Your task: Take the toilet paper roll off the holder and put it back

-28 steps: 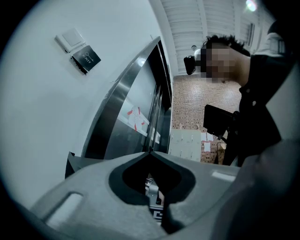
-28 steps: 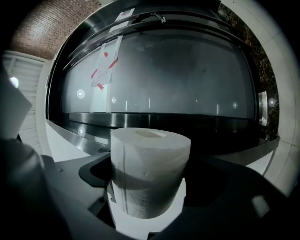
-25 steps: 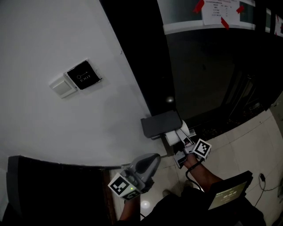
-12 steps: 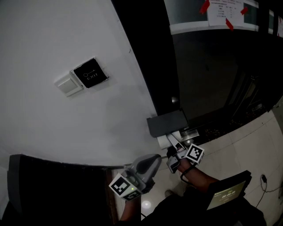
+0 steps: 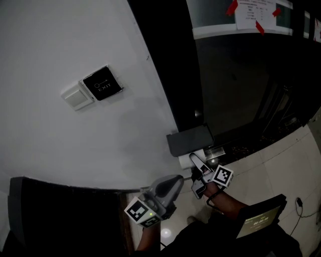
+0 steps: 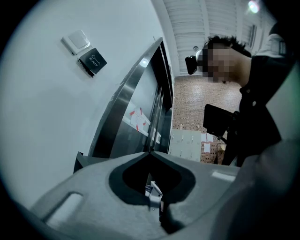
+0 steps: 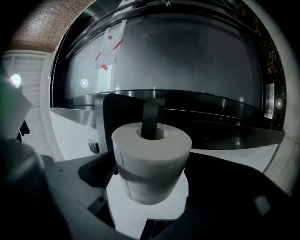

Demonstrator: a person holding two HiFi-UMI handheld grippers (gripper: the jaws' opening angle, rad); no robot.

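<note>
A white toilet paper roll (image 7: 152, 164) sits between the jaws of my right gripper (image 7: 152, 180), which is shut on it. The dark holder's arm (image 7: 150, 119) runs into the roll's core. In the head view the roll (image 5: 184, 161) hangs just under the grey holder box (image 5: 189, 139) on the wall, with my right gripper (image 5: 194, 163) reaching up to it from below right. My left gripper (image 5: 173, 181) hangs lower left of the holder, its jaws pressed together on nothing; in its own view the left gripper (image 6: 150, 153) points up along the wall.
A black exit button plate (image 5: 102, 85) and a white switch (image 5: 76, 97) sit on the white wall. A dark door frame and glass door with paper notices (image 5: 251, 12) stand to the right. Below are pale floor tiles (image 5: 283, 155) and a dark cabinet (image 5: 60, 216).
My right gripper has carried the roll left and up against the holder, with the arm now in the core. The left gripper has stayed put.
</note>
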